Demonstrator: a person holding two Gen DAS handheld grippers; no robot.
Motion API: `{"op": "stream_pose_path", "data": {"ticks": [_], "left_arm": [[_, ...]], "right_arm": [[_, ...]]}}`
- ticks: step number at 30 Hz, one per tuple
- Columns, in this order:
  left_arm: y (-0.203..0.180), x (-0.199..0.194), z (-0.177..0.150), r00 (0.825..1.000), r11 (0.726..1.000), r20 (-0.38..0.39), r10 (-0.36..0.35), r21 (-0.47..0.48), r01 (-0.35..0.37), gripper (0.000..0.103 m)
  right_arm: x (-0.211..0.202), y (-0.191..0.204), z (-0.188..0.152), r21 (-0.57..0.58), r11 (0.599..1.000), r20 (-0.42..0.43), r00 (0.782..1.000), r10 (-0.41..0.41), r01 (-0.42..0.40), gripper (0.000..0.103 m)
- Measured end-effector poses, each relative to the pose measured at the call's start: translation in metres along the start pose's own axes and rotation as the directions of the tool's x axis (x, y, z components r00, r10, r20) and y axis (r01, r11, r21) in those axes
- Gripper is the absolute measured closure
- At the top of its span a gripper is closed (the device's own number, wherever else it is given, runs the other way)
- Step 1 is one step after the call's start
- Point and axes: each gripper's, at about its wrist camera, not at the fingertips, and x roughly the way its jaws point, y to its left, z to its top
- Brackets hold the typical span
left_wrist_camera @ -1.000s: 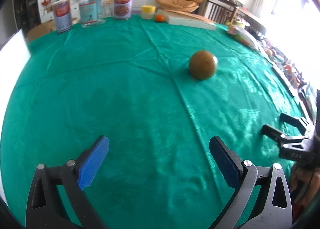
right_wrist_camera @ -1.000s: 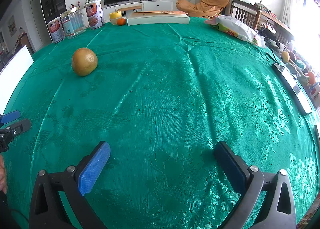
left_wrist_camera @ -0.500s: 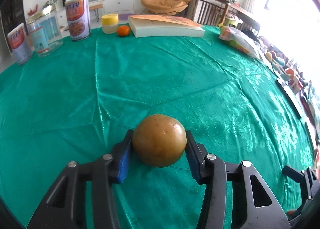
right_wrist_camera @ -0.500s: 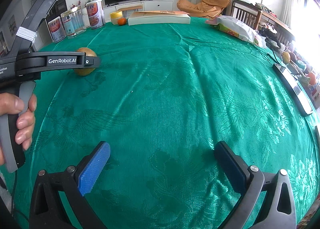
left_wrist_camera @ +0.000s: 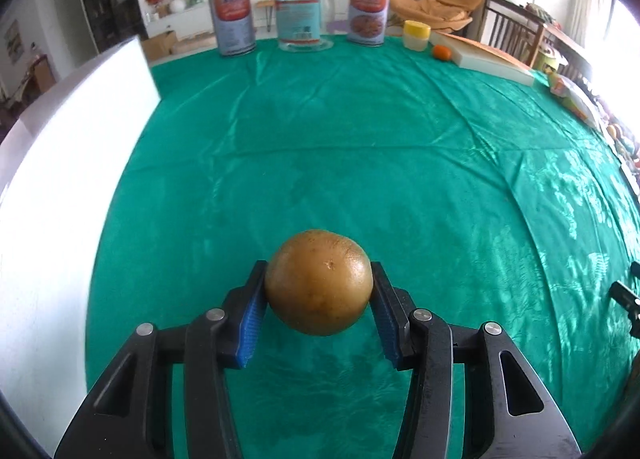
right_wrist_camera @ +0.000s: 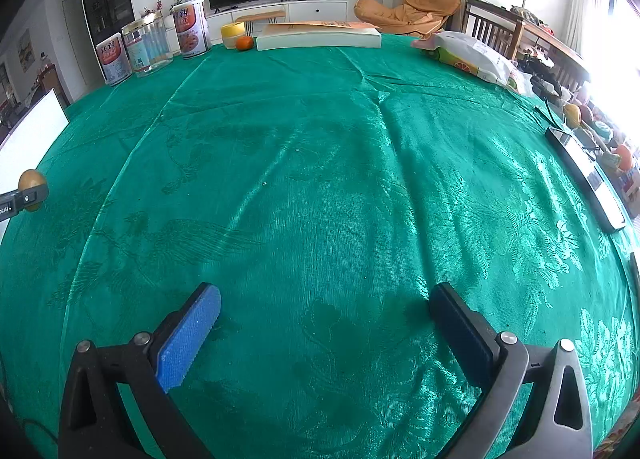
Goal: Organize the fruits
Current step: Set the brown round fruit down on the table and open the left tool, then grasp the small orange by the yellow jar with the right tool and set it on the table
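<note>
Left wrist view: left claw point(left_wrist_camera: 319, 301) pinches the round brown fruit point(left_wrist_camera: 319, 281); right claw point(right_wrist_camera: 325, 333) gapes wide. Smooth fruit could slip out.

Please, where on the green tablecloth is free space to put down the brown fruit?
The wide middle of the tablecloth is bare, from the right gripper up to the far row. Crowded: the far edge with tins, jar, small orange, flat box; also the right edge.
</note>
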Motion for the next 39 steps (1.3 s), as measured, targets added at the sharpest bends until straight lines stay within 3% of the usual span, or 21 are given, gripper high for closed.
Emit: {"op": "stream_pose_path", "data": {"ticks": [2,4,6,8,10,12,16,18,24,34,36,39], "left_arm": [[0.015,-0.001,-0.004,1.000,0.999,0.025,-0.007,-0.039,0.008,0.047],[0.020,-0.002,-0.006,0.999,0.999,0.050,0.017,-0.044,-0.015,0.017],[0.020,0.001,-0.009,0.997,0.999,0.065,0.036,-0.035,-0.033,0.006],[0.023,0.008,-0.011,0.999,0.999,0.037,0.026,-0.040,-0.024,0.004],[0.024,0.009,-0.012,0.999,0.998,0.033,0.036,-0.048,-0.034,0.002],[0.023,0.009,-0.013,0.999,0.998,0.032,0.042,-0.048,-0.040,0.001],[0.023,0.011,-0.012,0.999,0.998,0.032,0.032,-0.054,-0.031,0.001],[0.023,0.011,-0.011,0.999,0.998,0.032,0.031,-0.056,-0.030,0.001],[0.024,0.012,-0.010,0.999,0.998,0.033,0.028,-0.058,-0.026,0.001],[0.024,0.012,-0.010,0.999,0.998,0.033,0.028,-0.058,-0.026,0.001],[0.024,0.012,-0.010,0.999,0.998,0.033,0.028,-0.059,-0.026,0.001],[0.024,0.012,-0.010,0.999,0.998,0.033,0.028,-0.058,-0.026,0.001]], "right_arm": [[0.002,0.003,0.016,0.003,0.998,-0.026,0.997,0.067,-0.066,0.000],[0.000,0.012,0.046,-0.032,0.990,-0.004,0.990,0.139,-0.139,0.000],[0.002,0.025,0.089,-0.071,0.973,0.034,0.974,0.222,-0.219,0.000],[0.015,0.041,0.142,-0.128,0.955,0.038,0.961,0.276,-0.269,0.001],[0.033,0.061,0.197,-0.222,0.939,0.042,0.960,0.278,-0.262,0.016],[0.056,0.080,0.248,-0.285,0.925,0.024,0.963,0.267,-0.249,0.024],[0.113,0.106,0.327,-0.272,0.924,-0.063,0.963,0.262,-0.269,0.048],[0.138,0.119,0.349,-0.266,0.923,-0.104,0.961,0.258,-0.277,0.050],[0.190,0.156,0.371,-0.410,0.892,-0.155,0.978,0.138,-0.191,0.053],[0.230,0.181,0.361,-0.558,0.827,-0.191,0.981,-0.040,-0.075,0.056],[0.233,0.178,0.363,-0.544,0.836,-0.206,0.977,-0.046,-0.075,0.056],[0.234,0.169,0.368,-0.488,0.867,-0.258,0.966,-0.032,-0.101,0.065]]}}
